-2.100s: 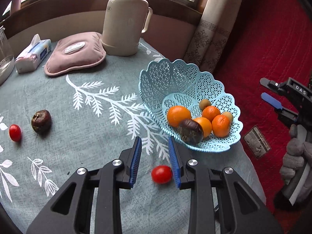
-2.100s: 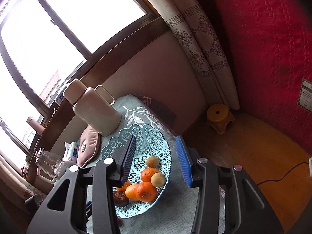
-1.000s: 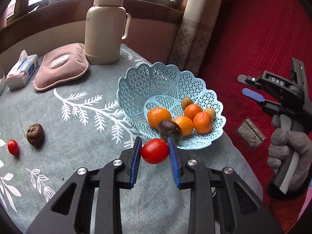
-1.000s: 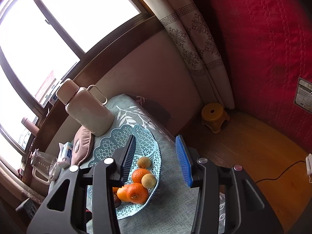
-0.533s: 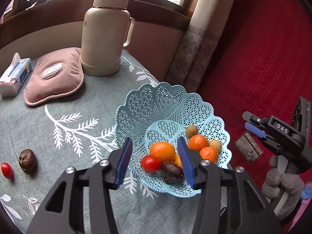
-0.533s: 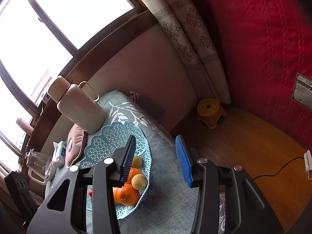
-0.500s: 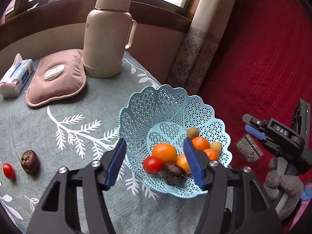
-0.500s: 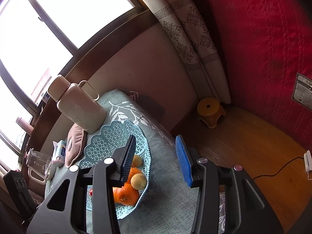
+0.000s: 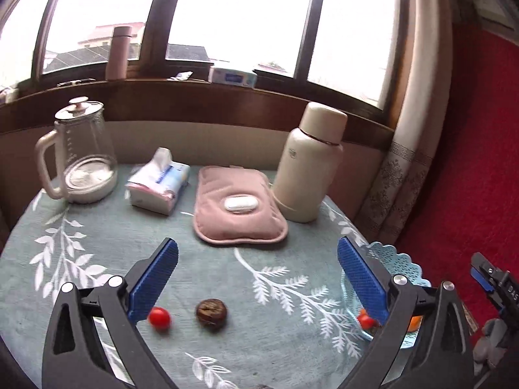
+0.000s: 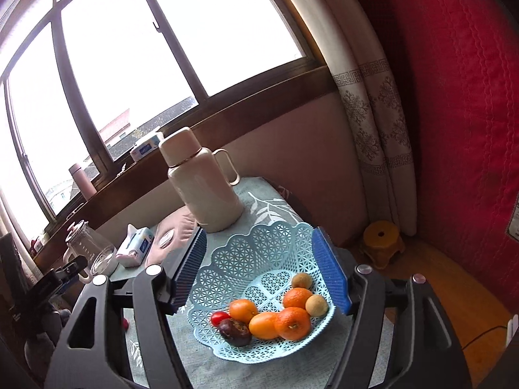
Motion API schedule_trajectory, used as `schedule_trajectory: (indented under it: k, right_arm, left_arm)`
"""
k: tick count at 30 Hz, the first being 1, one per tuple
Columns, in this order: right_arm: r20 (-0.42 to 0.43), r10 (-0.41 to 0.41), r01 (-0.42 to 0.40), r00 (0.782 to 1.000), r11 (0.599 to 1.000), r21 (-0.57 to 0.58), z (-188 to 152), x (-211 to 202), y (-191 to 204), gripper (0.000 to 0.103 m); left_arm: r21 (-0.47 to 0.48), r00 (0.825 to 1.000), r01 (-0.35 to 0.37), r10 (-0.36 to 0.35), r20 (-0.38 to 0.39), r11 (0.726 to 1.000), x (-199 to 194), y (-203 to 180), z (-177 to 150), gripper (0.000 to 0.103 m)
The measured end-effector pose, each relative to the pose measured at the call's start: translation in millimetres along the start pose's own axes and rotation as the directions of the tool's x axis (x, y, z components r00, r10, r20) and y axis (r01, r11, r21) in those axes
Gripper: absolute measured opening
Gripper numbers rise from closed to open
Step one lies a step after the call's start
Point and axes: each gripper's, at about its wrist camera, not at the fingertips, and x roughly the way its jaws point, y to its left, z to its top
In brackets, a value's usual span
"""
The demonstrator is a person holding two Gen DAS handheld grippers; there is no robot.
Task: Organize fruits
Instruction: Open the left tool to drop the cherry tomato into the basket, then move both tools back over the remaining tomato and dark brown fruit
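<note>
Above the counter (image 9: 259, 340), my left gripper (image 9: 258, 278) jaws have just spread wide, empty; right gripper (image 10: 259, 272) jaws have just widened over the basket (image 10: 259, 259), gripping nothing.

In the left wrist view, the pale blue lattice plastic basket (image 9: 402, 264) was largely hidden behind the left gripper's right finger (image 9: 363, 278); a dark fruit was cut off at the bottom edge.

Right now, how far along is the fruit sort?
Done: the basket holds oranges, small tan fruits, a dark fruit and a tomato. In hand: nothing; the left gripper and right gripper have just been opening, with nothing between their jaws. Left: a red tomato and a dark wrinkled fruit on the tablecloth.
</note>
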Motion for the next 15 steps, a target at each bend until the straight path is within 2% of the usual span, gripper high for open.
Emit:
schedule_trajectory:
  k: [2, 5, 10, 15]
  right_arm:
    - [-0.031, 0.022, -0.023, 0.999, 0.999, -0.025, -10, 7, 18, 0.072]
    - [-0.082, 0.047, -0.051, 0.995, 0.998, -0.046, -23, 22, 42, 0.072]
    - [-0.108, 0.073, -0.081, 0.991, 0.994, -0.071, -39, 38, 82, 0.073]
    - [-0.095, 0.075, -0.089, 0.993, 0.986, -0.144, -50, 46, 119, 0.084]
  left_arm:
    - [-0.006, 0.996, -0.09, 0.09, 0.023, 0.996, -9, 22, 1, 0.098]
    - [-0.031, 0.985, -0.163, 0.164, 0.05, 0.986, -20, 52, -1, 0.098]
    - [-0.029, 0.982, -0.184, 0.185, 0.028, 0.982, -24, 80, -2, 0.098]
    - [-0.029, 0.983, -0.182, 0.183, 0.016, 0.983, -24, 93, -7, 0.098]
